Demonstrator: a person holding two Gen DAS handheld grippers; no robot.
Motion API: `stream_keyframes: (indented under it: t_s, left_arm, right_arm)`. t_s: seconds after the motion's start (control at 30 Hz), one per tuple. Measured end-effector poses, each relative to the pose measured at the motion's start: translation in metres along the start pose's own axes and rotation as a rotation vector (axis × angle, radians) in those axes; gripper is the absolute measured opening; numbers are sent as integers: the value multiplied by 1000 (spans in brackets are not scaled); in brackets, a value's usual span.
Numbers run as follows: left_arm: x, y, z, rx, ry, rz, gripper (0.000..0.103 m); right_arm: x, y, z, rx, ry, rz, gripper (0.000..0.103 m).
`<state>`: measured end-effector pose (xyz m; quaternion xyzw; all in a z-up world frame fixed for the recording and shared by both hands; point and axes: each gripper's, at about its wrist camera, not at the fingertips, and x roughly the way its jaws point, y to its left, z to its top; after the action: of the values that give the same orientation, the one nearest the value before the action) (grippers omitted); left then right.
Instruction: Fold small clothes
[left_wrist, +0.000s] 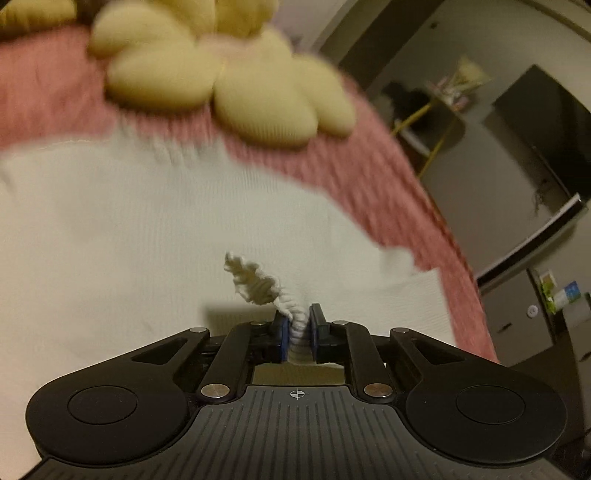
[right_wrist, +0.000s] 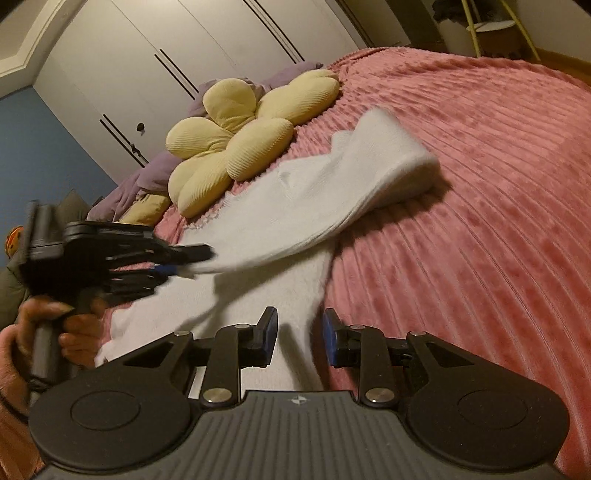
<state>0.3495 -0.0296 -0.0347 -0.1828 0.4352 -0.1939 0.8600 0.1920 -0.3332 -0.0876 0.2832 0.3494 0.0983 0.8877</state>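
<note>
A white knitted garment (right_wrist: 295, 206) lies on the pink bedspread (right_wrist: 480, 184), its far end doubled over in a fold. My left gripper (left_wrist: 297, 325) is shut on a bunched edge of the white garment (left_wrist: 147, 229) and holds it lifted; it shows in the right wrist view (right_wrist: 188, 258) at the left, held by a hand. My right gripper (right_wrist: 299, 332) is open and empty, low over the near part of the garment, its jaws standing apart over the cloth's edge.
A yellow flower-shaped cushion (right_wrist: 240, 140) lies at the head of the bed, just beyond the garment, also in the left wrist view (left_wrist: 221, 81). Purple bedding (right_wrist: 147, 177) is behind it. White wardrobe doors (right_wrist: 166, 55) stand at the back. The bed's edge (left_wrist: 472, 280) drops to the floor.
</note>
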Motion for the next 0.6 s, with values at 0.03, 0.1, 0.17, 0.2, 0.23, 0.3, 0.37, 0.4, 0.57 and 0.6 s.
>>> stream_keyframes:
  t_s: [0.03, 0.1, 0.17, 0.2, 0.23, 0.3, 0.37, 0.4, 0.57, 0.6]
  left_arm:
    - [-12, 4, 4, 21, -30, 25, 13]
    - [-37, 21, 10, 57, -83, 113, 13]
    - [-52, 48, 14, 54, -99, 238, 13]
    - [-55, 61, 14, 48, -97, 302, 13]
    - [-56, 75, 13, 43, -94, 365, 13]
    - [-56, 102, 8, 24, -64, 454, 14]
    - [-57, 124, -2, -31, -35, 446, 15]
    - [-57, 131, -6, -51, -31, 434, 17]
    - [-54, 146, -16, -103, -60, 371, 29]
    - [-54, 147, -14, -100, -60, 369, 27]
  right_arm:
    - [1, 4, 3, -5, -6, 6, 26]
    - [3, 12, 8, -27, -17, 17, 26]
    - [7, 20, 11, -49, -18, 24, 26]
    - [10, 23, 12, -63, -19, 23, 26]
    - [14, 27, 14, -77, -21, 23, 26]
    - [21, 31, 17, -78, -19, 19, 27]
    - [32, 30, 21, -52, -7, 25, 28]
    - [37, 30, 23, -36, 0, 23, 29]
    - [56, 19, 33, 53, -6, -2, 42]
    - [59, 17, 35, 71, -13, -3, 43]
